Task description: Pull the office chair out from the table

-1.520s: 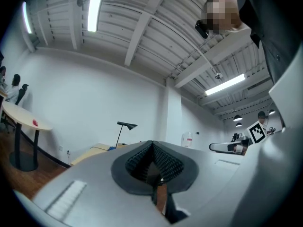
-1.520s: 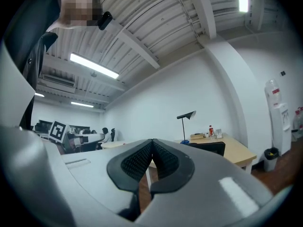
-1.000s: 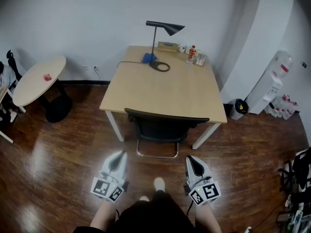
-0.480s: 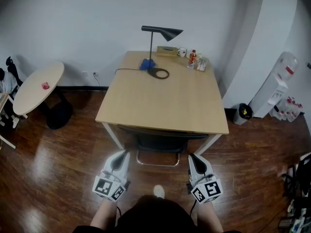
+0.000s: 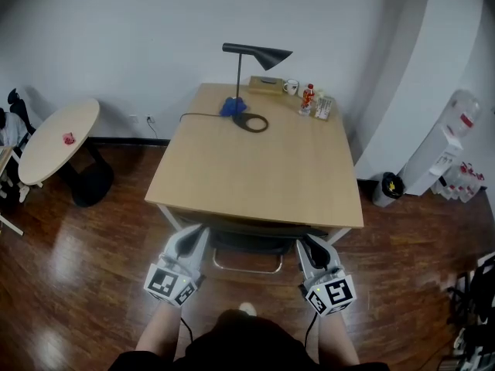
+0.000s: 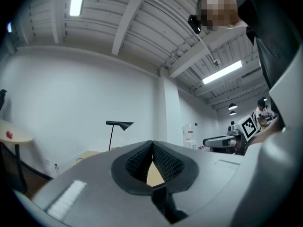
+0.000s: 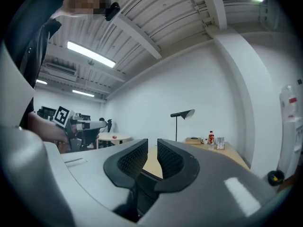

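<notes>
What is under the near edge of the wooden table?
The black office chair is tucked there; only its backrest and chrome base bar show. The table covers its seat.

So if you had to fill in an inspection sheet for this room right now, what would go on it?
Surface: wooden table, top mostly bare; dark wood floor.
Job's things: office chair tucked under the table's near edge, not yet pulled out.
Clutter: desk lamp, blue item, box, mug and red bottle at the far edge.
Grippers: left gripper shut, empty; right gripper jaws have just been opening, nothing between them; both close to the chair back, contact unclear.
Cables: lamp cord lying on the table top.
Surroundings: round side table with a small red thing, bin, water dispenser.
</notes>
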